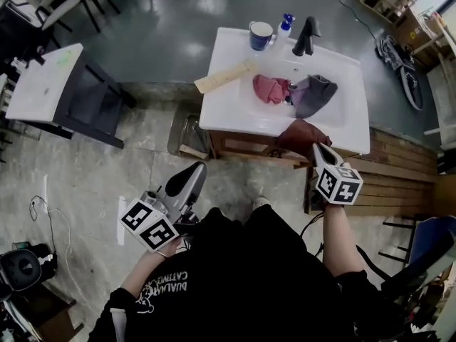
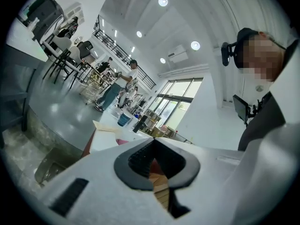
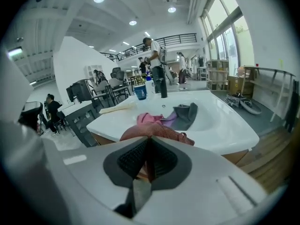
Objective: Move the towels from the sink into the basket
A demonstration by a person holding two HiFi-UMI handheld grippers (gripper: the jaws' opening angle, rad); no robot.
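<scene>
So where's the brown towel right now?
In the head view the brown towel is clamped in the right gripper at the front edge of the sink, just in front of the pink towel and grey towel in the basin.

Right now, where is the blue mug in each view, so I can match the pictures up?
Head view: blue mug top centre, at the back of the white counter.
Left gripper view: mug small, left of centre, on the far counter.
Right gripper view: mug just above centre, left of the black faucet.
Shared landmark: wooden board, left of the mug in every view.
</scene>
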